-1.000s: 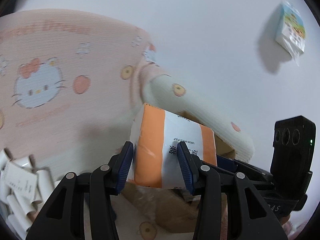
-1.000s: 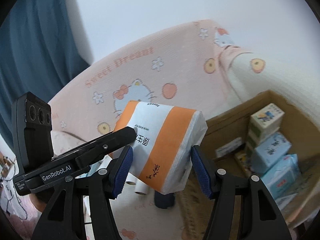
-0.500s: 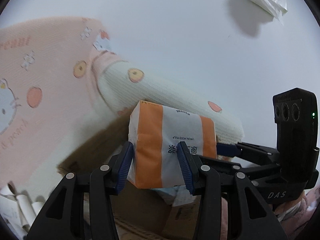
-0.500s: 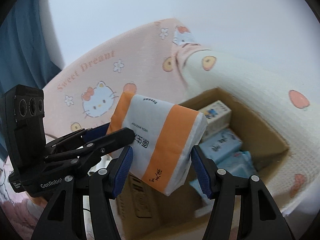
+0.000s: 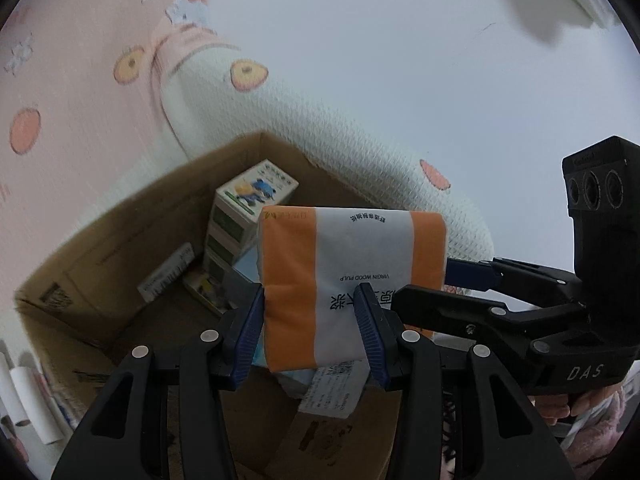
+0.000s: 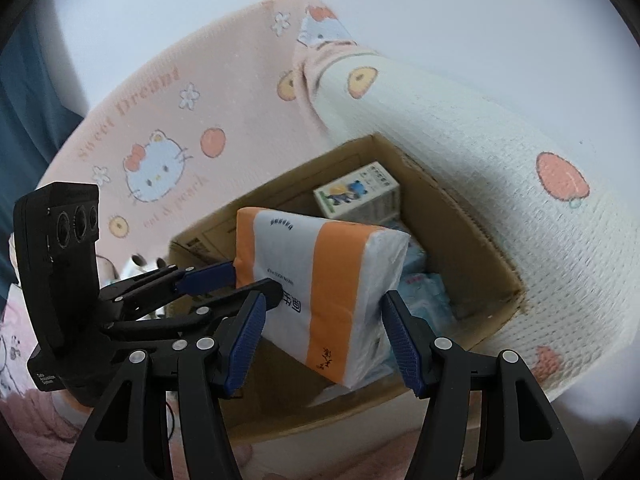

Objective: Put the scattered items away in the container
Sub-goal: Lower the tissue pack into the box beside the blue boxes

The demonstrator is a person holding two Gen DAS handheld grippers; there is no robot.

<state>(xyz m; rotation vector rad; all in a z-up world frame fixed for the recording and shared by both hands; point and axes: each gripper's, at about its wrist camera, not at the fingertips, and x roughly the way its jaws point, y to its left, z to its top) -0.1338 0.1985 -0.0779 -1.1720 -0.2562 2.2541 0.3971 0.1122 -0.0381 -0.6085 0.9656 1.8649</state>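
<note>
An orange and white tissue pack (image 5: 352,280) is held by both grippers above an open cardboard box (image 5: 100,248). My left gripper (image 5: 312,328) is shut on one side of the pack. My right gripper (image 6: 324,336) is shut on the pack (image 6: 320,292) from the other side, over the box (image 6: 460,220). The box holds a white carton with a cartoon print (image 5: 252,200), which also shows in the right wrist view (image 6: 356,196), and pale blue tissue packs (image 6: 424,292).
The box stands on a pink Hello Kitty blanket (image 6: 160,132) beside a white knitted bolster with peach prints (image 6: 500,168). White paper rolls (image 5: 24,404) lie left of the box. A white wall is behind.
Both grippers have carried the tissue pack to the right, from over the blanket to above the open box. The box interior has come into view.
</note>
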